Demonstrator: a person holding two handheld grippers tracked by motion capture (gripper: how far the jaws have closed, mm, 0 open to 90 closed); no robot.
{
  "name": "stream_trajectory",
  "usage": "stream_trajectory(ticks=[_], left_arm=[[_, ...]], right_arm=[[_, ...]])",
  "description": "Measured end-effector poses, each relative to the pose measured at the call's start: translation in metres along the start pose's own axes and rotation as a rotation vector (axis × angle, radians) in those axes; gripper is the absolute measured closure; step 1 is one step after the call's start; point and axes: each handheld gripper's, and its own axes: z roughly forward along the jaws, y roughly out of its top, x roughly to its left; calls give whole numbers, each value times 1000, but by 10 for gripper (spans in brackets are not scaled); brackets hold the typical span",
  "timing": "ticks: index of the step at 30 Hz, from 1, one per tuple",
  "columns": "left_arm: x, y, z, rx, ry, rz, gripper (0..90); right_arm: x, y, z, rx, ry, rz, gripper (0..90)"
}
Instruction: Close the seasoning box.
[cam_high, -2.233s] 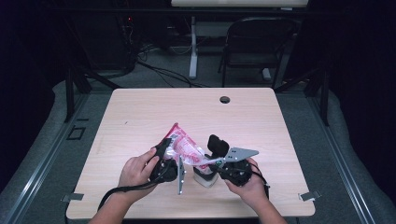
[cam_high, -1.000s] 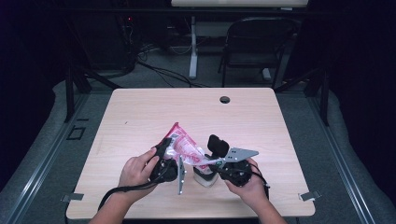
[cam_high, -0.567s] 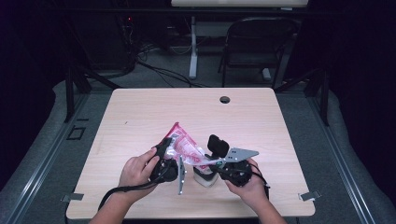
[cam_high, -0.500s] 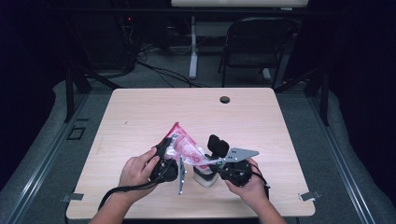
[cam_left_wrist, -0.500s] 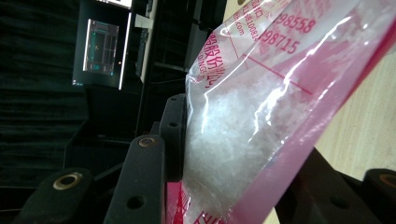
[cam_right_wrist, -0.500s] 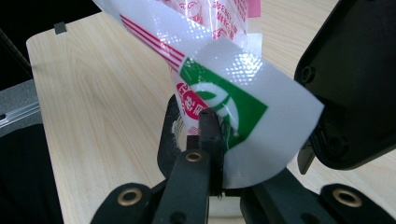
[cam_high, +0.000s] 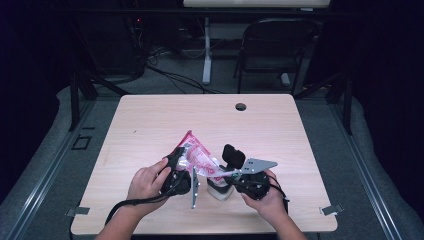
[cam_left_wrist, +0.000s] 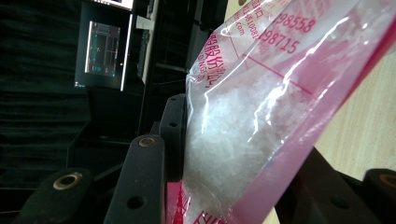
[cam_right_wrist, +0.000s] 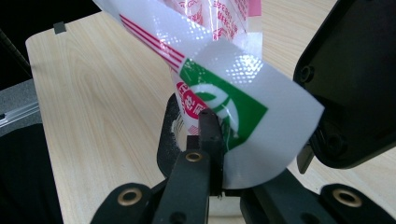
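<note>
A pink and clear plastic bag (cam_high: 196, 153) of white crystals hangs tilted over the near middle of the table. My left gripper (cam_high: 181, 162) is shut on the bag's full body (cam_left_wrist: 243, 130), one black jaw on each side. My right gripper (cam_high: 221, 175) is shut on the bag's lower edge, where a white flap carries a green and red logo (cam_right_wrist: 233, 112). Under that edge stands a small white container (cam_high: 220, 190); its dark rim (cam_right_wrist: 164, 135) shows behind my right jaws. A hand holds each gripper.
The wooden table (cam_high: 150, 125) has a round cable hole (cam_high: 240, 106) near its far edge. A chair (cam_high: 275, 45) and cables on the floor lie beyond it. A black block (cam_right_wrist: 350, 84) sits close on the right in the right gripper view.
</note>
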Motion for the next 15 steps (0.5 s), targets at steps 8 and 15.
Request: stream_trajectory(ticks=[8,15], left_arm=[[1,1,-1,2,2,9,668],[1,1,-1,0,5,15,668]], right_arm=[[0,0,0,0,-3,-2,900],[0,0,0,-3,-4,0,900]])
